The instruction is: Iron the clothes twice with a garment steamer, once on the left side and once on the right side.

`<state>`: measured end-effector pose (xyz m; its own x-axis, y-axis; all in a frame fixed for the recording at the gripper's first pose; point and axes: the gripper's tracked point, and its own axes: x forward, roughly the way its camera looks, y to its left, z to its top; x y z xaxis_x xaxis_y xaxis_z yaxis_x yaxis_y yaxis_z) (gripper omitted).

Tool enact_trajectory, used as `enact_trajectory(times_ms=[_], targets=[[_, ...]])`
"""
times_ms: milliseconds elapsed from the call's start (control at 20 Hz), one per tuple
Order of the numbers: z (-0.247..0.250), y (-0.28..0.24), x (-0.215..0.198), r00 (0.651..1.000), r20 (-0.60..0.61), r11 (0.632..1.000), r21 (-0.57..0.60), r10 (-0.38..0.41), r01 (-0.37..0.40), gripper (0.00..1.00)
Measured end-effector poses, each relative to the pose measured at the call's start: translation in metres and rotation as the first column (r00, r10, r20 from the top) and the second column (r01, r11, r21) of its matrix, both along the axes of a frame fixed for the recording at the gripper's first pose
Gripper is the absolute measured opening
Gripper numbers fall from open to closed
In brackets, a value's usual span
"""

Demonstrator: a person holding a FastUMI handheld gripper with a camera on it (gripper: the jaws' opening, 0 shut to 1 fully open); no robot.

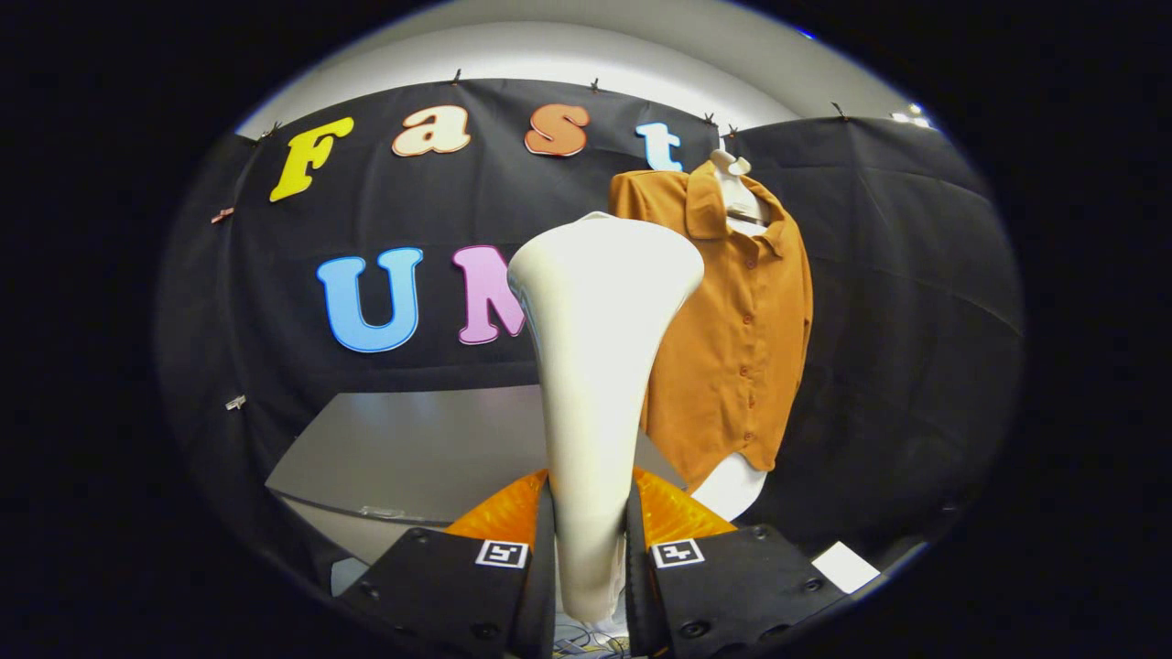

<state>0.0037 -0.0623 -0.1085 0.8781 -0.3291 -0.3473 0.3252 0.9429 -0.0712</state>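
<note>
Jaws clamp steamer (600,366) upright, shirt (732,339) just beyond

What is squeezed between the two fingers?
The white garment steamer, held upright in the gripper, its head in front of the orange shirt, in the gripper view.

The camera rides the hand-held gripper (591,540), looking forward, close behind the steamer (600,366), shirt (732,348) beyond.

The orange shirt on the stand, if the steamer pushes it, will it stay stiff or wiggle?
The orange shirt would probably give and sway: it looks like thin cloth, hanging loose with its hem free. The white mannequin form beneath may hold it up somewhat. The gripper is shut on the garment steamer, apparently short of the shirt.
</note>
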Motion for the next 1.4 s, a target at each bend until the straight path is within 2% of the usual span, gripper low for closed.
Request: enact_trajectory(times_ms=[400, 700, 1150, 1400], targets=[[0.021, -0.114, 0.037, 0.999, 0.046, 1.000, -0.005, 0.001, -0.001, 0.34], [0.020, -0.174, 0.081, 0.995, 0.054, 0.996, 0.018, 0.083, -0.084, 0.34], [0.003, -0.203, 0.127, 0.975, 0.044, 0.972, 0.082, 0.216, -0.219, 0.34], [-0.011, -0.208, 0.139, 0.968, 0.030, 0.962, 0.112, 0.248, -0.250, 0.34]])
